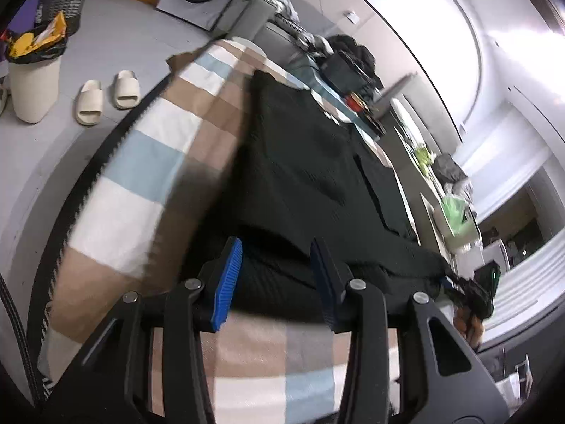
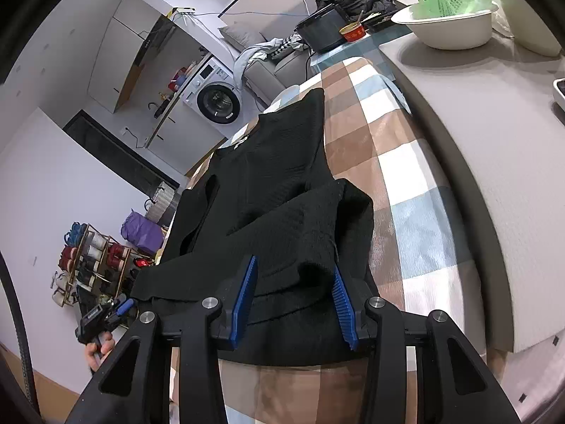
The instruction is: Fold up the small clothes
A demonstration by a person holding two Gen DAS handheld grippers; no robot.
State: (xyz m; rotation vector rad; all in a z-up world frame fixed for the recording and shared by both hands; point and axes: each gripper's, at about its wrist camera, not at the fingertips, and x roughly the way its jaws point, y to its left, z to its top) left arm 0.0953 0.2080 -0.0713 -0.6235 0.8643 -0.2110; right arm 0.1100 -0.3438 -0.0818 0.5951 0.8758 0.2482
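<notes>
From my left wrist camera, my left gripper [image 1: 277,270] hangs over the near edge of a black knitted sweater [image 1: 303,162] that lies spread on a checked cloth [image 1: 148,162] covering the table. The blue pads [image 1: 227,282] stand apart, with a fold of the knit between them, and I see no pinch: the jaws are open, not gripping. This view is blurred at the near side, so I cannot tell whether the pads brush the fabric. Far right, my other gripper shows small at the same hem.

From my right wrist camera, my right gripper [image 2: 295,296] sits at the near hem of the sweater [image 2: 279,183], its pads [image 2: 245,296] also apart. A turned-over flap, probably a sleeve, lies bunched between them, touching or nearly touching the right pad; nothing looks squeezed, so I call it open. The sweater runs away from me along the checked cloth [image 2: 395,190], collar at the far end.

I judge the knit soft, limp and fairly thick, light enough for one pinch per hand, with a ribbed texture that should not slip. It will sag and stretch if lifted by one layer, so I would take the hem's two corners, catching all layers, and lift evenly.
</notes>
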